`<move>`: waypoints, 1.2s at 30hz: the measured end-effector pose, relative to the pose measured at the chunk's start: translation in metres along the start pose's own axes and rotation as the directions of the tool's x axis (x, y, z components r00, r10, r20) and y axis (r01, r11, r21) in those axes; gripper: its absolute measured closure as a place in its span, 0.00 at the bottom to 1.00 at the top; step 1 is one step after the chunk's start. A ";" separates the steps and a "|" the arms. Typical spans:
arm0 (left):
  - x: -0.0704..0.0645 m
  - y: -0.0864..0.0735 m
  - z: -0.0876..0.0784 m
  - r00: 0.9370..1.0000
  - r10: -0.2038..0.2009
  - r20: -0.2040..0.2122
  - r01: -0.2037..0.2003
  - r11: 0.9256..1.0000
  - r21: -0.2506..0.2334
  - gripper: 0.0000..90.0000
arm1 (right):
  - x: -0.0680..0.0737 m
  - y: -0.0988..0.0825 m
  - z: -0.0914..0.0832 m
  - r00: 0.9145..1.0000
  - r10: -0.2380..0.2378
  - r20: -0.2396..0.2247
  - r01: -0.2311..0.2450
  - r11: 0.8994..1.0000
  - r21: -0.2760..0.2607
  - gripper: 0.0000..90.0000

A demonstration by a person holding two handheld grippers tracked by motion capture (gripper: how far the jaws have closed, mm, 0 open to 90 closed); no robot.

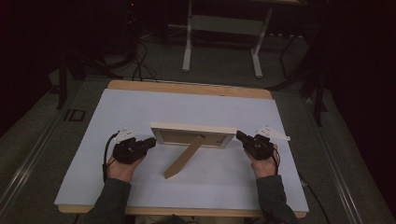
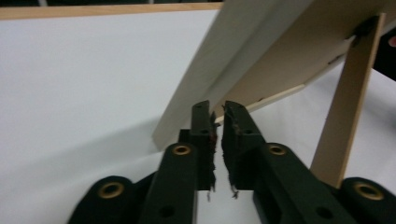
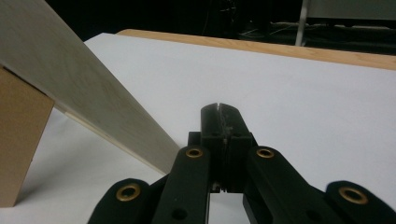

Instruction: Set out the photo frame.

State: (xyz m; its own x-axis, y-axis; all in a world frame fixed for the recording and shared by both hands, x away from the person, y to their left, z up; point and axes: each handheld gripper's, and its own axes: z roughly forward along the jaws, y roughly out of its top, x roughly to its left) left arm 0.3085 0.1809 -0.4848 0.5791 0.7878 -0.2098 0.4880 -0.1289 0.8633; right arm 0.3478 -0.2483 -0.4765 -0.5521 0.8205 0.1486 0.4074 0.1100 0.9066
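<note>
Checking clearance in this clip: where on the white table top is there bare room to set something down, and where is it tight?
Free: the far strip between the picture frame and the table's wooden back edge, and the near strip toward the person. Crowded: the middle band, where the left gripper and right gripper flank the frame's ends and its stand leg juts forward.

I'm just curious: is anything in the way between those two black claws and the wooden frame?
Nothing visible. The frame stands alone on the white table, with the left gripper at one end and the right gripper at the other, both shut.
</note>
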 end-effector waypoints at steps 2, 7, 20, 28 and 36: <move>-0.002 0.002 0.002 1.000 0.016 0.003 -0.016 1.000 0.005 1.00 | 0.001 0.001 0.001 1.000 0.002 -0.002 -0.002 1.000 0.001 1.00; -0.004 0.004 0.009 1.000 0.021 0.001 -0.021 1.000 0.012 1.00 | 0.002 0.003 0.002 1.000 0.006 -0.019 -0.006 1.000 -0.002 1.00; -0.005 0.007 0.015 1.000 0.021 0.001 -0.021 0.999 0.026 1.00 | 0.004 0.002 0.006 0.998 0.012 -0.060 -0.012 1.000 0.005 1.00; -0.003 0.009 0.018 1.000 0.015 -0.007 -0.015 0.999 0.028 1.00 | 0.007 0.001 0.007 0.997 0.004 -0.082 -0.003 1.000 0.010 1.00; 0.002 0.014 0.023 1.000 0.001 -0.015 -0.001 1.000 0.028 1.00 | 0.010 0.000 0.007 0.995 -0.004 -0.100 0.005 1.000 0.014 1.00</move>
State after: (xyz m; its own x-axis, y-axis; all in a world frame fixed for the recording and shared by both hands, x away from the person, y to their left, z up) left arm 0.3313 0.1667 -0.4833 0.5699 0.7965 -0.2021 0.5057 -0.1462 0.8502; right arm 0.3473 -0.2358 -0.4774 -0.6235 0.7600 0.1836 0.4148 0.1225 0.9016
